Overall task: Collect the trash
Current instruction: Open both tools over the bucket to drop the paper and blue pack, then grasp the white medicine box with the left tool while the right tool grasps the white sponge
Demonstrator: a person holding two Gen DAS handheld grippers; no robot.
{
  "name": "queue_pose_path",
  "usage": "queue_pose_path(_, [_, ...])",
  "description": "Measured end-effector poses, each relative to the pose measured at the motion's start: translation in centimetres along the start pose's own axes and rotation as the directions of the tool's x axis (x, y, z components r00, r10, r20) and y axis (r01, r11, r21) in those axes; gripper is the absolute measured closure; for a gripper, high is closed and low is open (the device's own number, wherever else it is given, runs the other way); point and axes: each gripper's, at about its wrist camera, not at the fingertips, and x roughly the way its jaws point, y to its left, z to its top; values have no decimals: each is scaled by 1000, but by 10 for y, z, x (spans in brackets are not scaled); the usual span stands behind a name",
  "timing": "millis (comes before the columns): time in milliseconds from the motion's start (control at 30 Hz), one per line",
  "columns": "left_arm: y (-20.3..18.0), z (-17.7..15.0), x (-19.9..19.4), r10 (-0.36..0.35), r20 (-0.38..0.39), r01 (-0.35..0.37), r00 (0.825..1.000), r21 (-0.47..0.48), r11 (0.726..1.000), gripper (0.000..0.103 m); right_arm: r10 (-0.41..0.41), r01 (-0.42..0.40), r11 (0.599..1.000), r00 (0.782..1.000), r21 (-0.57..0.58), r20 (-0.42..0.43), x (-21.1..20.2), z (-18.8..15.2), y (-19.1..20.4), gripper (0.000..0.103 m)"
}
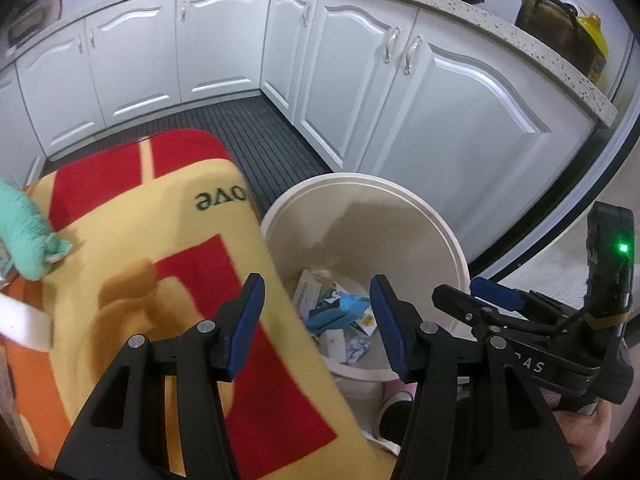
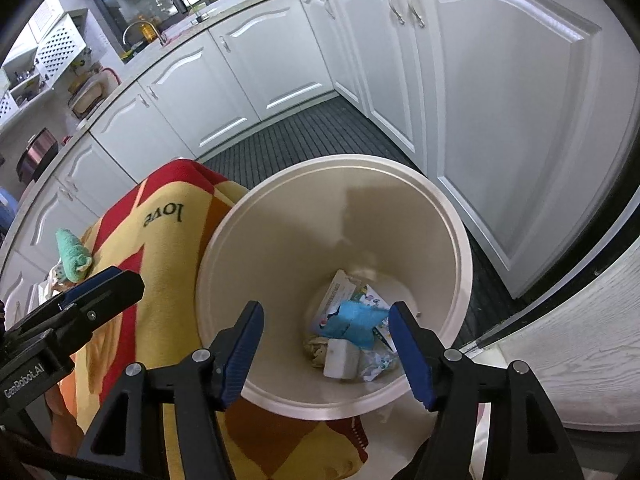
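Right wrist view: we look down into the cream bin [image 2: 452,240], which fills the centre of the frame, with our right gripper [image 2: 326,354] poised over its mouth. Its blue-padded fingers [image 2: 242,354] stand wide apart with nothing between them. The collected trash lies at the bottom of the bin, lower centre of the frame: a crumpled blue wrapper [image 2: 354,322], a white block [image 2: 340,358], and printed paper scraps [image 2: 340,292] beneath them.

In the left wrist view, our left gripper [image 1: 316,326] is also spread wide and empty, hanging over the line where the red-and-yellow blanket [image 1: 160,240] meets the bin's rim. The other gripper shows at the right edge of that frame, close alongside.

We judge that both hands are free and the next piece needs fetching. Candidates sit at the left of the left wrist frame: a teal fuzzy thing [image 1: 24,236] resting on the blanket, and a white object [image 1: 24,324] below it, blurred, so we cannot tell what it is. To do this well, we should swing one gripper leftward and keep the fingers wide until they straddle the item. We should close on the item alone so we don't pinch blanket fabric with it.

Both grippers tilt forward and downward, pointing into the bin from the near side, with the white cabinets [image 2: 500,80] beyond.
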Motion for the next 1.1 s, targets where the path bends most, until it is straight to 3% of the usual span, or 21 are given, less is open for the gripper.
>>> queue_pose_path(300, [23,-18,-36,53,17,-52,998,-26,998,50,41,-41,997,999,-65,13,-15,-6,38,38])
queue_pose_path(633, [96,-56,-97,119,-10,-120,993,-124,985,47,144,-145,974,989,-171,-23,-13,-19,108,34])
queue_pose_path(900, [180,-89,-138,223,-54,-230,973,-224,947,36,226,-243,931,970,-272,-95,3,-30,175,30])
queue_pose_path(1100, [225,-102,-142,256,-88,-271,963,-303,914,35,293,-331,864,943,-379,-156,21,-32,234,26])
